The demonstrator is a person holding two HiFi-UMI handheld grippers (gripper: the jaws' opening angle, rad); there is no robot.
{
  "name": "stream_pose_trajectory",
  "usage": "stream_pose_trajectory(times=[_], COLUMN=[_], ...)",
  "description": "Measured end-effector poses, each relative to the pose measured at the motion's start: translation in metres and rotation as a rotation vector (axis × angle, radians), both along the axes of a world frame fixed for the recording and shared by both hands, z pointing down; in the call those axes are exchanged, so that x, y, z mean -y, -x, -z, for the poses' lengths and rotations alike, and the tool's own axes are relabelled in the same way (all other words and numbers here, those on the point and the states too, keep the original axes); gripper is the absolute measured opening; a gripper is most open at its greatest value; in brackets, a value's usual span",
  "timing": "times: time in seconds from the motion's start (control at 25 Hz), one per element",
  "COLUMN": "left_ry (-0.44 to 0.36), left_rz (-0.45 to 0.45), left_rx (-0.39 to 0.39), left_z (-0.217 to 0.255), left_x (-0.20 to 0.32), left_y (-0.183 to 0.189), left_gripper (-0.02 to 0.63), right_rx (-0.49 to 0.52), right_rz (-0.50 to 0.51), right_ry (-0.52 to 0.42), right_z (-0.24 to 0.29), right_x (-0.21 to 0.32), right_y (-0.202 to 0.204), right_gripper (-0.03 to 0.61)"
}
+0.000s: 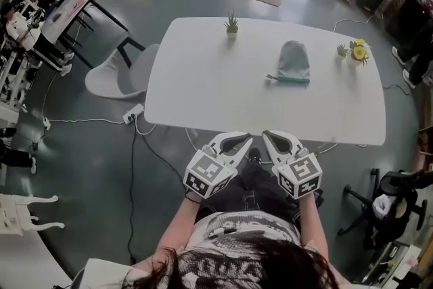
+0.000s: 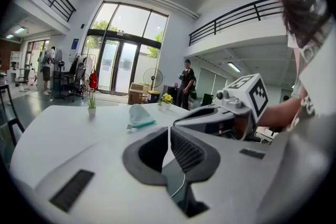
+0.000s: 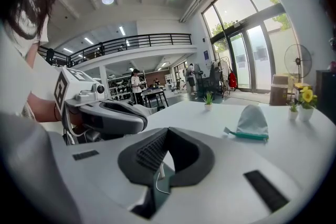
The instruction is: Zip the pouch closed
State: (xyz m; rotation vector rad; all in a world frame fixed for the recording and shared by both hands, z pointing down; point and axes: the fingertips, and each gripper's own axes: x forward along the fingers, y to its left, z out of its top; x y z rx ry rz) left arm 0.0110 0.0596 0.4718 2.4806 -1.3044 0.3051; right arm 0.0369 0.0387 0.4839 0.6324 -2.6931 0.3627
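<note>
Grey pouch (image 1: 293, 61) lies on the white table (image 1: 203, 78), well ahead of the left gripper (image 1: 243, 141) and right gripper (image 1: 269, 137), which hang side by side, jaws together, empty.

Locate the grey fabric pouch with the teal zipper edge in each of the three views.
Head view: the grey fabric pouch lies right of centre on the white table.
Left gripper view: pouch small, just left of centre.
Right gripper view: pouch right of centre, mid-height.
Shared landmark: the small green potted plant, left of the pouch in all three.
</note>
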Motion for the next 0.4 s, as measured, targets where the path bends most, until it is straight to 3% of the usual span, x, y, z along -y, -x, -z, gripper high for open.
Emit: stream_pose_trajectory(times=[0.4], left_ry=[0.006], left_rz=[-0.012], left_rx=[0.009], left_z=[-0.0048], left_x=[0.0045], left_y=[-0.0008], left_gripper=[0.021], right_rx=[0.000], right_rz=[0.004], right_ry=[0.012], right_z=[-0.0063], right_x=[0.0040], right_y=[0.0027], right_gripper=[-0.005])
